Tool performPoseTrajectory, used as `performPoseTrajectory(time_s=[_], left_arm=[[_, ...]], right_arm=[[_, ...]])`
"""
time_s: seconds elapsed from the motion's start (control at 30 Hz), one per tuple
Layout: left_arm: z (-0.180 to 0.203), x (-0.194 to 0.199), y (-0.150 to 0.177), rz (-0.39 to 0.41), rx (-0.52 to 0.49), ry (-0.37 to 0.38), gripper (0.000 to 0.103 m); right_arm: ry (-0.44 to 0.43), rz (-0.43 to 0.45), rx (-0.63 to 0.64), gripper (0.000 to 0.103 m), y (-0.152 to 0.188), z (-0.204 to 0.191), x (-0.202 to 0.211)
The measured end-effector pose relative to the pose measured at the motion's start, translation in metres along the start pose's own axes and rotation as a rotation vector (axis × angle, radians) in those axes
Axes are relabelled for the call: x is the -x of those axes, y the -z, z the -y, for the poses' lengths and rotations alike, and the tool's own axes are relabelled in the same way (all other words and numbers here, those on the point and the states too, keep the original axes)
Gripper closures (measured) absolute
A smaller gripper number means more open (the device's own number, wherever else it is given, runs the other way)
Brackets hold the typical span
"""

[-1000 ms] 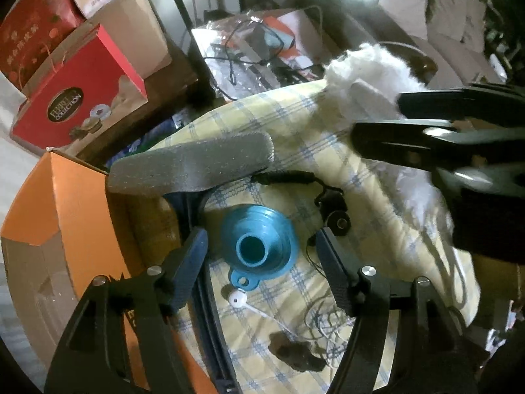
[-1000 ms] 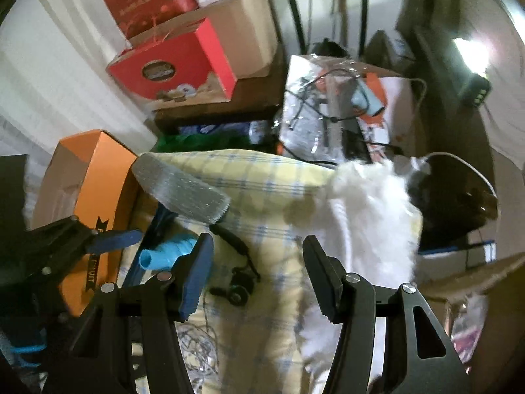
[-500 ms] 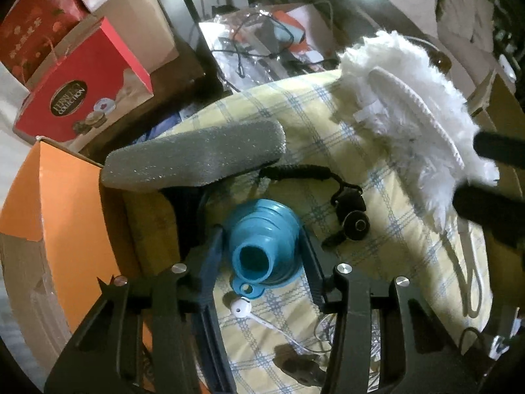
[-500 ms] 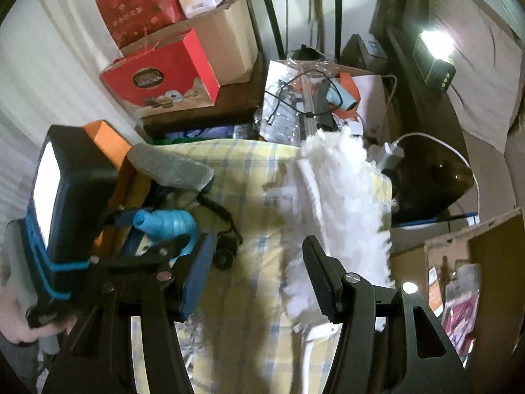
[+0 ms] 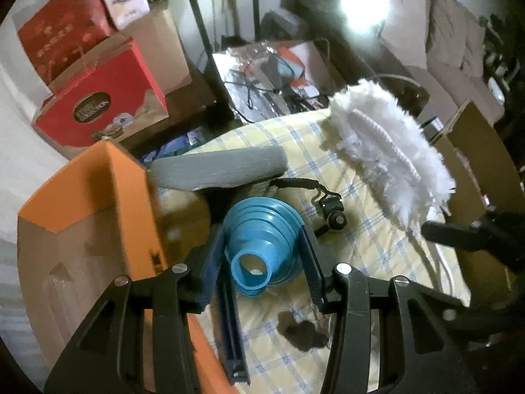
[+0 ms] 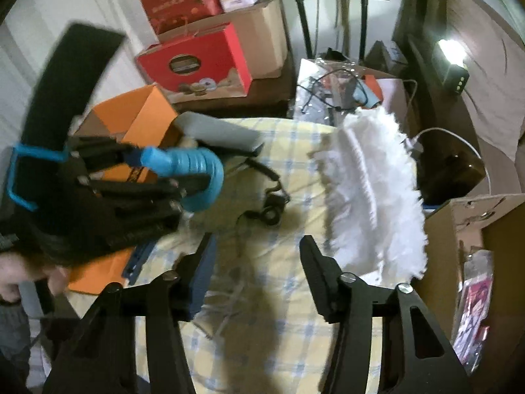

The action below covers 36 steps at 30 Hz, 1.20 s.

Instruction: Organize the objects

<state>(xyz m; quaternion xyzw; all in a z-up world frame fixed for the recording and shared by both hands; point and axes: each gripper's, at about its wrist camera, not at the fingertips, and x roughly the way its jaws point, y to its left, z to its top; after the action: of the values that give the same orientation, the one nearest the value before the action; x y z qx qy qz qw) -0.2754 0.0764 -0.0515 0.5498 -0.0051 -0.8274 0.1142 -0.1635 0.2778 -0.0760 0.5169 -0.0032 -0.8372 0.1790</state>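
The left gripper (image 5: 262,256) is clamped across the ribbed body of the blue funnel (image 5: 262,246), spout toward the camera, and holds it clear of the checked cloth (image 5: 377,246) beside the orange box (image 5: 124,184) (likely its destination). The right gripper (image 6: 256,262), jaws half-wide and closing on nothing, hovers near the white duster (image 6: 370,190) at the cloth's right edge.

A ribbed blue collapsible funnel (image 5: 262,239) hangs tilted, spout toward the camera.

A cluttered home storeroom: stacked gift boxes (image 6: 197,62), cardboard cartons (image 6: 262,32), checked bedding (image 5: 361,249).
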Motion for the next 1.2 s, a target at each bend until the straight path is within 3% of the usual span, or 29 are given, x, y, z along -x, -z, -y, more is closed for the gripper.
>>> performPoseTrajectory(time_s=[0.37,0.53,0.63,0.9,1.07,1.17,1.2], left_arm=[[-0.02,0.042,0.022,0.061,0.008,0.013,0.06],[-0.024,0.056,0.029,0.082,0.003,0.015,0.06],[-0.026,0.063,0.032,0.092,0.004,0.022,0.06],[-0.024,0.075,0.044,0.107,-0.024,0.049,0.06],[-0.021,0.076,0.049,0.107,-0.035,0.064,0.06],[-0.02,0.075,0.052,0.101,-0.04,0.07,0.06],[-0.02,0.074,0.053,0.097,-0.043,0.072,0.06]], right_arm=[[0.021,0.002,0.067,0.051,0.01,-0.042,-0.014],[0.086,0.024,0.035,0.052,0.0,-0.034,-0.017],[0.063,0.014,0.016,0.057,-0.002,-0.028,-0.02],[0.037,-0.023,0.021,0.058,0.021,-0.031,-0.022],[0.049,-0.047,0.019,0.05,0.037,-0.031,-0.03],[0.051,-0.054,0.001,0.035,0.043,-0.031,-0.041],[0.059,-0.056,0.005,0.035,0.045,-0.031,-0.045]])
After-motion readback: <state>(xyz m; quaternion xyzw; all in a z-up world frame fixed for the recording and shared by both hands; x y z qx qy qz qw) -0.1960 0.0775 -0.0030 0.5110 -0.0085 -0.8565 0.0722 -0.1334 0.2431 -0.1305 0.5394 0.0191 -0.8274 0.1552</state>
